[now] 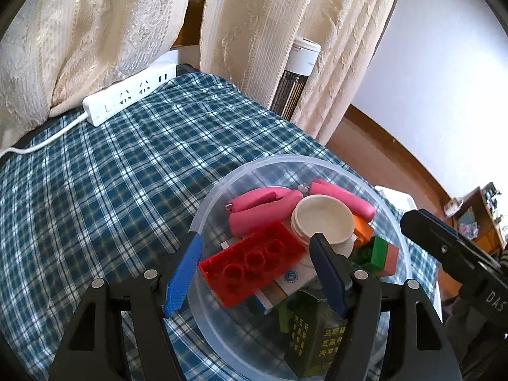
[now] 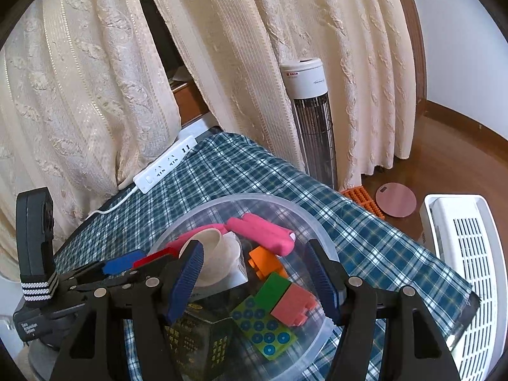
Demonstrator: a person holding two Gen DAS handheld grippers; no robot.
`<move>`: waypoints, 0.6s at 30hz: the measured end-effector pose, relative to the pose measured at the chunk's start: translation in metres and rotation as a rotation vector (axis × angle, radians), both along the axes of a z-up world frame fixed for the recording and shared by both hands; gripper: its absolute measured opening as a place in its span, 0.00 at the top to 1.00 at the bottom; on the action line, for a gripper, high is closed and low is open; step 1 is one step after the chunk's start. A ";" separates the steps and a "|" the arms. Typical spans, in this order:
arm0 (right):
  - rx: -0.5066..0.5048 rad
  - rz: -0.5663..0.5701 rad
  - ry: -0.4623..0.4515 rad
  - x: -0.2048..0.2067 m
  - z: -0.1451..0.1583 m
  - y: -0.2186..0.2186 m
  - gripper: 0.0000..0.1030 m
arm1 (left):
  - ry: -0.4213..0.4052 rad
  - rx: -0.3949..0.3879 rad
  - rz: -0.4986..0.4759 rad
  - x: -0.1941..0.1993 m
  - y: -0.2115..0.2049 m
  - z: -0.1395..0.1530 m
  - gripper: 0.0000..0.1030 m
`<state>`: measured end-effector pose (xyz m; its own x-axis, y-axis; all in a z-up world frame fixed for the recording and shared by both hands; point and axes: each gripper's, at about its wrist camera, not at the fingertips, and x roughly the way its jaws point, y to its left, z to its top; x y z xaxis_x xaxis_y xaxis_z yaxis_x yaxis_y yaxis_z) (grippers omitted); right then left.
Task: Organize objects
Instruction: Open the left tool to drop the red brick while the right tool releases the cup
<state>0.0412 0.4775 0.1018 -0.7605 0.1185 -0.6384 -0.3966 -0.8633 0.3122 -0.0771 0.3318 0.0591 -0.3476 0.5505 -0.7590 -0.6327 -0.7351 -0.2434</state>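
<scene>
A clear plastic bowl [image 1: 206,203] [image 2: 320,225] stands on the plaid tablecloth [image 1: 95,190]. In it lie a red brick [image 1: 254,263], a pink hand grip [image 1: 254,209] [image 2: 263,231], a cream lid [image 1: 322,219] [image 2: 216,254], an orange brick [image 2: 265,263], a green and pink brick [image 2: 285,298], a dotted card [image 2: 263,330] and a dark green box [image 1: 311,339]. My left gripper [image 1: 255,270] hangs open over the bowl; the red brick lies between its blue fingers, resting on the pile. My right gripper [image 2: 255,281] stands open above the orange brick with nothing held.
A white power strip [image 1: 127,98] [image 2: 165,165] with its cord lies at the table's far edge under cream curtains [image 1: 254,31]. A tower heater [image 2: 312,120] stands behind the table. On the floor to the right are an orange mat [image 2: 362,200], a pink disc [image 2: 396,200] and a white appliance [image 2: 466,270].
</scene>
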 end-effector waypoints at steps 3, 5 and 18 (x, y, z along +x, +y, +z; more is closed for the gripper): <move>0.001 0.000 0.001 0.000 0.002 0.000 0.33 | -0.006 0.011 0.008 0.000 -0.003 0.001 0.31; 0.003 0.000 0.002 0.001 0.003 -0.002 0.33 | -0.004 0.016 0.012 0.001 -0.006 0.003 0.31; 0.017 0.009 -0.017 0.019 0.003 -0.016 0.23 | 0.074 -0.051 0.092 0.016 -0.032 0.010 0.26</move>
